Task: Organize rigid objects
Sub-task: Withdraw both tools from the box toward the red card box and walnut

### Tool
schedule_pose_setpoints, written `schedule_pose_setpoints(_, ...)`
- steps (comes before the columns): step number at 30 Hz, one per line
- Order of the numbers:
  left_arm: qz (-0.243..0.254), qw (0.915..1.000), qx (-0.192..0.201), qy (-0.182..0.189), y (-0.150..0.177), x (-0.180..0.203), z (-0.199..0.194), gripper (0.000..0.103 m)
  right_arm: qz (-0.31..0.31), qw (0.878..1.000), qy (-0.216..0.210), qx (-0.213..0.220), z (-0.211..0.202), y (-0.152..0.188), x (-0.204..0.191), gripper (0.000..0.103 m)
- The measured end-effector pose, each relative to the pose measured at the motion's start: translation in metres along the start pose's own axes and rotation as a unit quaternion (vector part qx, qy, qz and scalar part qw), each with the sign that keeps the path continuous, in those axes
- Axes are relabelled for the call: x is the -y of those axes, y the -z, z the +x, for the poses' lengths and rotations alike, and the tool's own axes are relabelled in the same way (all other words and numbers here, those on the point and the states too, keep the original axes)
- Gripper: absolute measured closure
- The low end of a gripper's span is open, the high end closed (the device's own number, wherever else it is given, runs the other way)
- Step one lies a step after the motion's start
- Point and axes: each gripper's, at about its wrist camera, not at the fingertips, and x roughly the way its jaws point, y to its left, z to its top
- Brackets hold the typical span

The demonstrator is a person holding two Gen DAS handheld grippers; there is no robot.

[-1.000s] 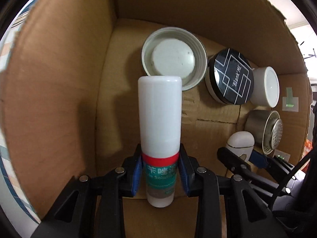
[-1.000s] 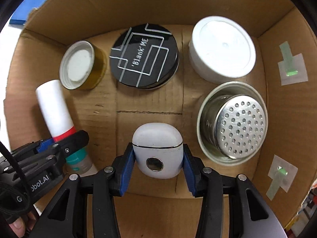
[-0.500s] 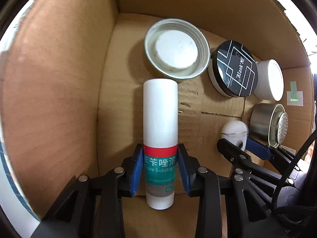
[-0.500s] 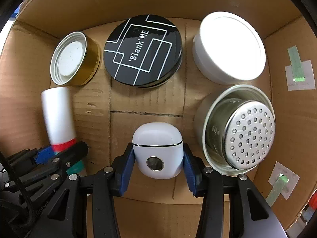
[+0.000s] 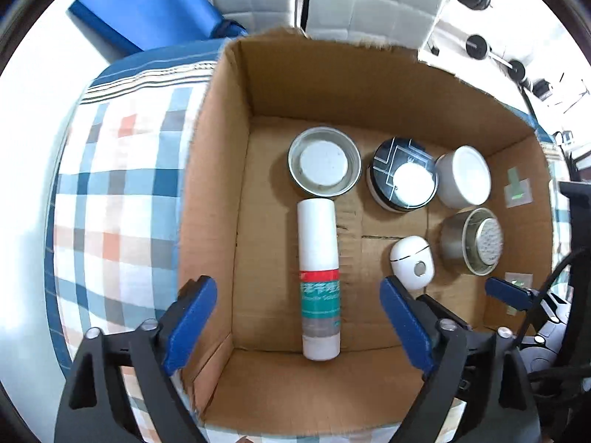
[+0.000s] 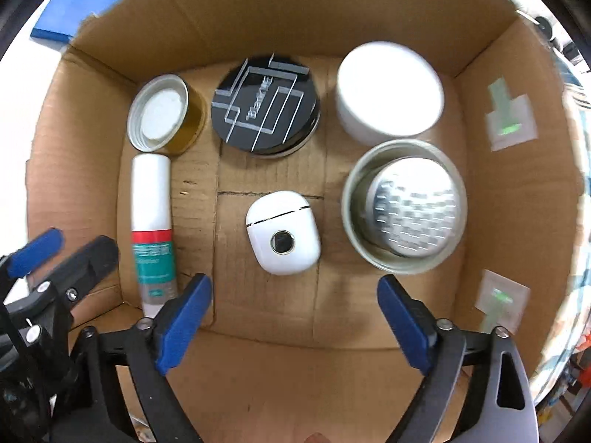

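Note:
A white tube with a red and green label (image 5: 318, 277) lies flat on the floor of the cardboard box (image 5: 218, 192), at its left; it also shows in the right wrist view (image 6: 152, 229). A white earbud case (image 6: 282, 236) lies in the box's middle and shows in the left wrist view (image 5: 412, 265). My left gripper (image 5: 297, 317) is open, above the near end of the tube, touching nothing. My right gripper (image 6: 293, 310) is open, just short of the case, and empty.
Along the box's far wall stand a gold-sided tin lid (image 6: 164, 116), a black round tin (image 6: 264, 105) and a white round jar (image 6: 388, 92). A steel strainer cup (image 6: 404, 205) sits at right. The box rests on a checked cloth (image 5: 118, 203).
Both grippers have opened and pulled back up and away. The tube and the earbud case were let go and now lie on the box floor.

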Motion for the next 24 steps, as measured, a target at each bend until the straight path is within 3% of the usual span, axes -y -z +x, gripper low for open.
schedule_pose_setpoints(2,-0.002,0.9999,0.012,-0.001,0.002,-0.007,-0.012,0.002,-0.006,1.000,0.008,0.017,-0.016,0.006,0.000,0.001)
schedule_pose_setpoints(7,-0.006,0.9993,0.036,0.007,0.016,-0.003,-0.041,0.000,-0.015,0.998,0.031,0.046,-0.050,0.021,-0.002,0.000)
schedule_pose_setpoints(14,-0.003,0.9970,0.077,0.007,0.032,0.004,-0.089,0.000,-0.006,0.997,0.012,0.070,-0.105,0.028,0.003,0.000)
schedule_pose_setpoints(24,0.012,0.9923,0.123,0.015,0.067,0.031,-0.147,0.000,0.011,0.994,-0.001,0.113,-0.156,0.079,0.023,0.000)
